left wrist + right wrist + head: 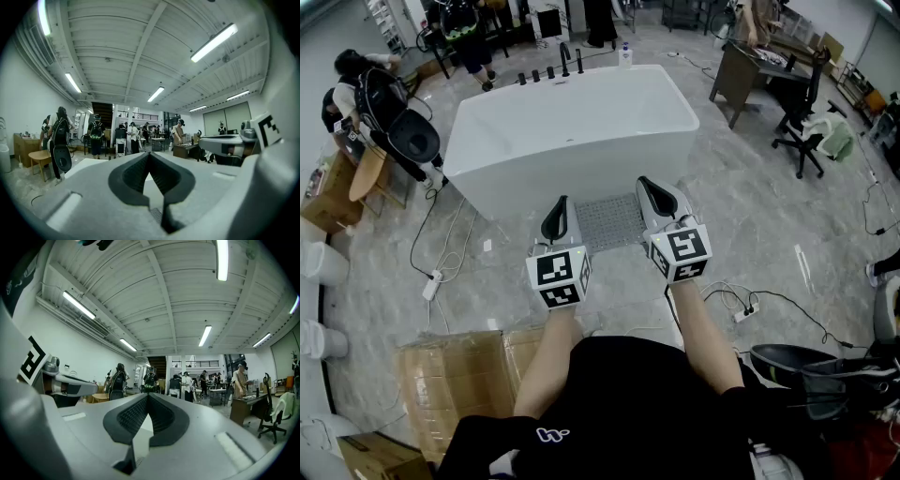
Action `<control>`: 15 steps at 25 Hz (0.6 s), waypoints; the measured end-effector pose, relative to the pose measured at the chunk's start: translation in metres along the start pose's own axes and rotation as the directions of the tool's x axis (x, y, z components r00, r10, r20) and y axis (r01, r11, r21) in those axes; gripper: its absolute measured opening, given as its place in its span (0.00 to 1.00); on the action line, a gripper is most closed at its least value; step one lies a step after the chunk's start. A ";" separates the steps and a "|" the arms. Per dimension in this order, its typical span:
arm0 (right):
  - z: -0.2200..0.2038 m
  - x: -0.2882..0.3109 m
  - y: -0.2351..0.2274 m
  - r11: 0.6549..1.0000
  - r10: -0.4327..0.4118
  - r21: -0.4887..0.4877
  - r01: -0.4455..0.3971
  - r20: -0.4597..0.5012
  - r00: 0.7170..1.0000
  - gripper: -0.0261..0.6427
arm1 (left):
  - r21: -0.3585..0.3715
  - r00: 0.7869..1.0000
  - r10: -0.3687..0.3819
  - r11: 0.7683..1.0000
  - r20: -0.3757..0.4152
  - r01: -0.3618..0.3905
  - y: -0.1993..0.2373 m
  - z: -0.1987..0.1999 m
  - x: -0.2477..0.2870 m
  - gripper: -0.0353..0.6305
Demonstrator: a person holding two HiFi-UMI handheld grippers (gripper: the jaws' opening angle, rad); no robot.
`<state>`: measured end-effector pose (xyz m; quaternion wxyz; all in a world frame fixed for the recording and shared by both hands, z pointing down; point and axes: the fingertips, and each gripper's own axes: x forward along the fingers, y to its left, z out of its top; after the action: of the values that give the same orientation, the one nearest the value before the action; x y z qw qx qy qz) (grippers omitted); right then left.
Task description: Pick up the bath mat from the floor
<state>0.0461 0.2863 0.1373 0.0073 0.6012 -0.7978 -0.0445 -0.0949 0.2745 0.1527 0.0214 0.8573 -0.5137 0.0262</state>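
Right now both my jaws are closed on nothing: left gripper [555,221] and right gripper [660,197] point level, side by side. Between them and lower down, the grey bath mat [609,223] lies flat on the floor [750,234], just in front of the white bathtub [572,131]. I judge the pickup hasn't begun. Next I'd need to open, tip down and reach a mat edge.

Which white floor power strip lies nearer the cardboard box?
The white power strip left of the grey bath mat, just beyond the brown cardboard box; the other strip lies far right.
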 end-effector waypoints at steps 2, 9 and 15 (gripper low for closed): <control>-0.002 -0.004 -0.003 1.000 0.003 -0.004 -0.003 -0.009 1.000 0.05 | -0.001 1.000 0.000 1.000 -0.006 0.000 -0.004 -0.002 -0.001 0.05; -0.006 -0.014 -0.022 0.999 -0.037 0.006 0.037 0.018 0.999 0.05 | 0.001 1.000 -0.005 1.000 -0.016 0.005 -0.020 -0.008 0.004 0.05; -0.011 -0.030 -0.041 0.999 -0.049 0.018 0.049 0.014 0.999 0.05 | 0.002 1.000 0.001 1.000 -0.030 -0.001 -0.031 -0.012 0.005 0.05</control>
<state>0.0946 0.3030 0.1459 -0.0051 0.6204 -0.7831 -0.0421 -0.0651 0.2857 0.1647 0.0283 0.8567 -0.5135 0.0395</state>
